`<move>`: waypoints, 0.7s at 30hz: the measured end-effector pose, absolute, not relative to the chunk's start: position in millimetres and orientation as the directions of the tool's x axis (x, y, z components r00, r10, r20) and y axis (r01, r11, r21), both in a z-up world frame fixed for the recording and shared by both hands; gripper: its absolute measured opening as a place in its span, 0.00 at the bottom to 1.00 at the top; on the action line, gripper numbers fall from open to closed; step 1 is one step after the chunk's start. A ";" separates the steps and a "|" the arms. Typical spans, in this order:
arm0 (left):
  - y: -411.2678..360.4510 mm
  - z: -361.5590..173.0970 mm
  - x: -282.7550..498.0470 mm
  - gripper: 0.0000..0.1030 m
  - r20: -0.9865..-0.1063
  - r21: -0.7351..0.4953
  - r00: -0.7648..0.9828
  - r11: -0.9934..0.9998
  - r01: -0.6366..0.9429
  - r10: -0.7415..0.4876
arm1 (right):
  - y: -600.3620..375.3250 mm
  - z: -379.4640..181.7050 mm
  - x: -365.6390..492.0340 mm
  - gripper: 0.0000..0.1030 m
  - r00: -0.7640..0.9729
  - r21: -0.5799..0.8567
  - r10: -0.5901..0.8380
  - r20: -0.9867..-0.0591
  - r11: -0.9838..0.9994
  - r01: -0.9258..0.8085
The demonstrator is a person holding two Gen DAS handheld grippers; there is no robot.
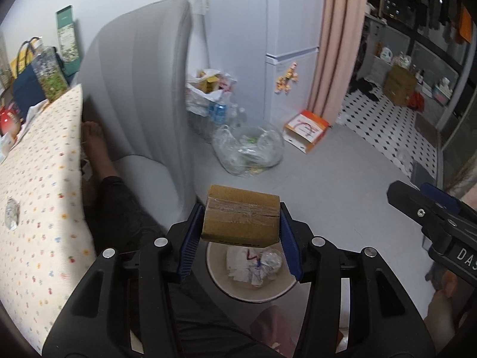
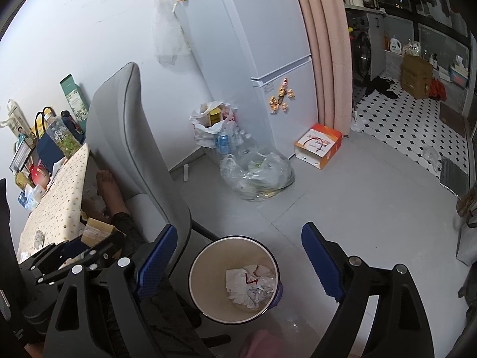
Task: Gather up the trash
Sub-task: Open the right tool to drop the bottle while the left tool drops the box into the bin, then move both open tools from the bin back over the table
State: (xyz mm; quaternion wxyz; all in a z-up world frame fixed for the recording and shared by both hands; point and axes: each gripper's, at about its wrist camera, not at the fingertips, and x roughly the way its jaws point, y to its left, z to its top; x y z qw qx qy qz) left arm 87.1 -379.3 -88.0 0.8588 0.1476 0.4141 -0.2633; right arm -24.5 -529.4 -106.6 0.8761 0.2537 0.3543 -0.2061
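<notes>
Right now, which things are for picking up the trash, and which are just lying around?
For the job:
- cardboard box, clamped in the left hand-held gripper
- trash bin on the floor, crumpled paper inside
- right hand-held gripper, open and holding nothing

Just lying about:
- grey chair
- clear plastic bag
- orange and white box
- fridge

The brown taped cardboard box (image 1: 241, 216) hides the far rim of the round cream waste bin (image 1: 222, 287). The crumpled white papers (image 2: 249, 283) inside carry marks too small to read. The right gripper (image 1: 417, 208) is cut off by the picture's edge.
</notes>
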 end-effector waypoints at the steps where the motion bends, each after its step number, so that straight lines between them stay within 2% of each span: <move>1: -381.7 -88.7 86.4 0.62 -0.789 0.043 0.520 0.815 0.578 -0.327 | -531.1 -108.0 -24.7 0.81 0.662 0.300 -0.182 -0.727 0.783 0.544; 4: -382.1 -87.2 84.9 0.78 -0.778 0.049 0.531 0.811 0.583 -0.335 | -531.0 -111.7 -24.1 0.81 0.659 0.302 -0.179 -0.731 0.781 0.546; 7: -376.7 -85.4 88.5 0.87 -0.775 0.041 0.535 0.819 0.572 -0.335 | -526.8 -112.9 -21.9 0.81 0.658 0.303 -0.173 -0.733 0.783 0.544; 12: -362.9 -79.6 94.2 0.92 -0.770 0.021 0.546 0.841 0.540 -0.331 | -523.6 -110.1 -18.2 0.81 0.662 0.304 -0.167 -0.730 0.789 0.534; 21: -311.4 -63.5 107.3 0.93 -0.746 -0.019 0.588 0.893 0.450 -0.313 | -502.4 -97.9 -4.9 0.82 0.678 0.294 -0.147 -0.720 0.820 0.490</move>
